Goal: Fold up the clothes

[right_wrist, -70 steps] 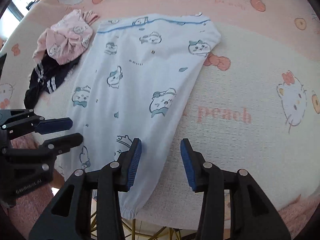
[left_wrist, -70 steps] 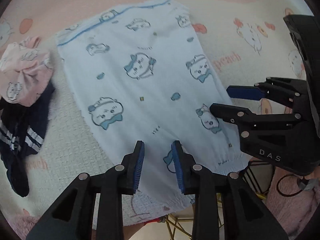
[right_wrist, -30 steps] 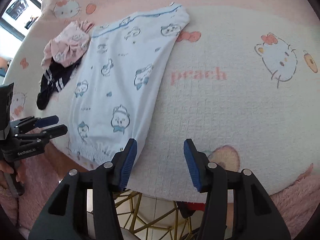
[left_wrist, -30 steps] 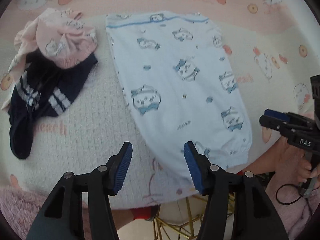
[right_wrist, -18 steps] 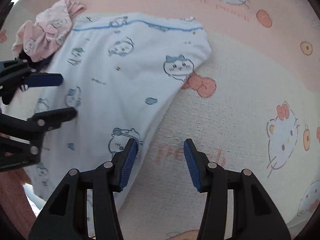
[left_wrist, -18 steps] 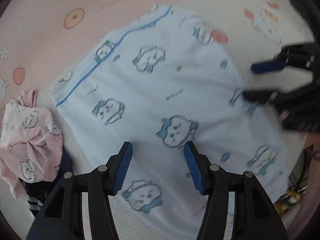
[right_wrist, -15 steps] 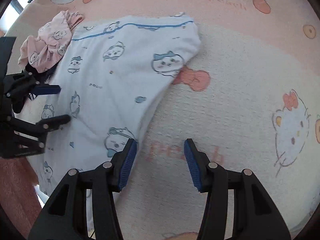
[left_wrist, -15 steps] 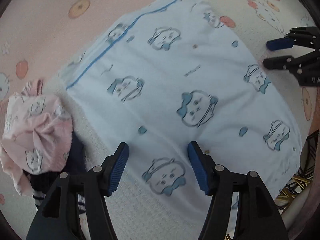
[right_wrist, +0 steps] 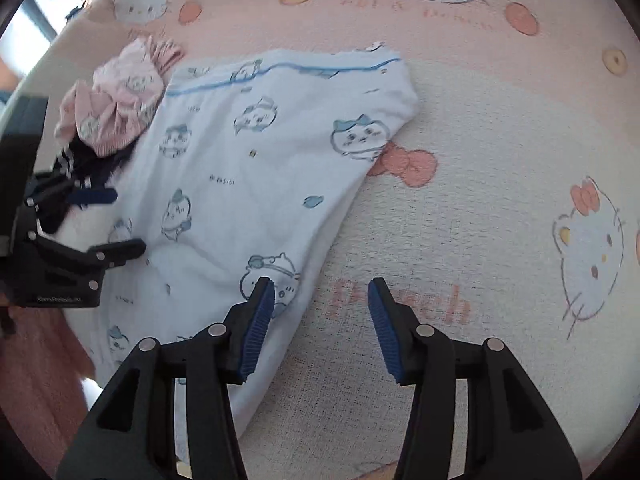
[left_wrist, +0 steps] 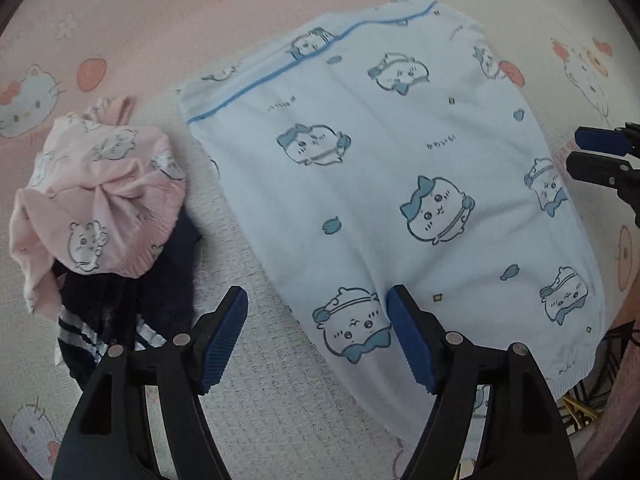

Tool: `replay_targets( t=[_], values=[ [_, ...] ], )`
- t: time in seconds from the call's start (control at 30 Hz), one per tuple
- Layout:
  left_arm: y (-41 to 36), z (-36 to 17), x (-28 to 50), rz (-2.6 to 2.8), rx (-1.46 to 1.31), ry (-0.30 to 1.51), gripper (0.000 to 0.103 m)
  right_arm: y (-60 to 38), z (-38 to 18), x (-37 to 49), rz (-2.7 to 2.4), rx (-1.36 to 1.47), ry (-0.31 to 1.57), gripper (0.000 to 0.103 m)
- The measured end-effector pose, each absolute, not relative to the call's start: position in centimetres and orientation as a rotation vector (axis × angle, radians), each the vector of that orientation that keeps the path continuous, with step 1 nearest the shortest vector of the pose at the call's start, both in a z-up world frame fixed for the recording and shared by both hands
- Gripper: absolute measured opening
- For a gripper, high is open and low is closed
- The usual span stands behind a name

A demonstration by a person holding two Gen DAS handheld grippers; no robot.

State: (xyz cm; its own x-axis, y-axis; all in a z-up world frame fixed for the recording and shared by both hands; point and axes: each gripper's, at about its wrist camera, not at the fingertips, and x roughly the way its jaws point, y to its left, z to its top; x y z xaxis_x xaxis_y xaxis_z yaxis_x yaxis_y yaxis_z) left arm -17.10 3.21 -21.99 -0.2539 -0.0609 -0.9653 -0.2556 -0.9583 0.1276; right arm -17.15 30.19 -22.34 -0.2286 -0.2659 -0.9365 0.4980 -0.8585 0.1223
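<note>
Seen first from the left wrist, the left gripper [left_wrist: 316, 332] hangs above the cloth-covered table [left_wrist: 256, 396] with its jaws spread wide and nothing between them. Under it, the light blue trousers [left_wrist: 384, 184] lie flat and doubled, their blue-striped waistband towards the far side and the cuffed end reaching the near table edge. One blue pad sits over bare cloth, the other over the trousers' left edge. Just beside the trousers lies a heap: a crumpled pink garment [left_wrist: 100, 200] on top of a dark navy garment [left_wrist: 132, 312] with white stripes. No container shows in this view. At the right edge the right gripper [left_wrist: 592, 152] pokes in, its fingers only narrowly apart from this angle. Half a second ago the left gripper's pads framed much the same spot.

From the right wrist, the right gripper [right_wrist: 320, 320] is likewise wide open and empty, one pad over the trousers' [right_wrist: 256, 168] right edge, the other over the printed tablecloth [right_wrist: 480, 240]. The left gripper [right_wrist: 108, 220] stands open above the trousers' far-left edge, near the pink garment [right_wrist: 116, 104]. A second ago both grippers were back at the cuffed end by the table edge; now they sit further up the trousers.
</note>
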Motion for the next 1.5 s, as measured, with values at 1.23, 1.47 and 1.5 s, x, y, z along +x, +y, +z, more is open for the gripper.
replay_targets(
  t=[1.23, 1.47, 1.5],
  values=[
    [9.1, -24.0, -22.2, 2.445, -1.724, 0.205, 0.082, 26.2, -23.2, -16.0, -2.117, 1.414, 0.515, 0.050],
    [8.0, -22.5, -21.0, 2.426, -1.703, 0.170, 0.083, 32.2, -22.3, -16.3, -2.278, 1.592, 0.411, 0.047],
    [7.9, -21.8, -20.6, 2.430, -1.684, 0.151, 0.083, 32.8, -21.8, -16.4, -2.269, 1.588, 0.306, 0.046]
  ],
)
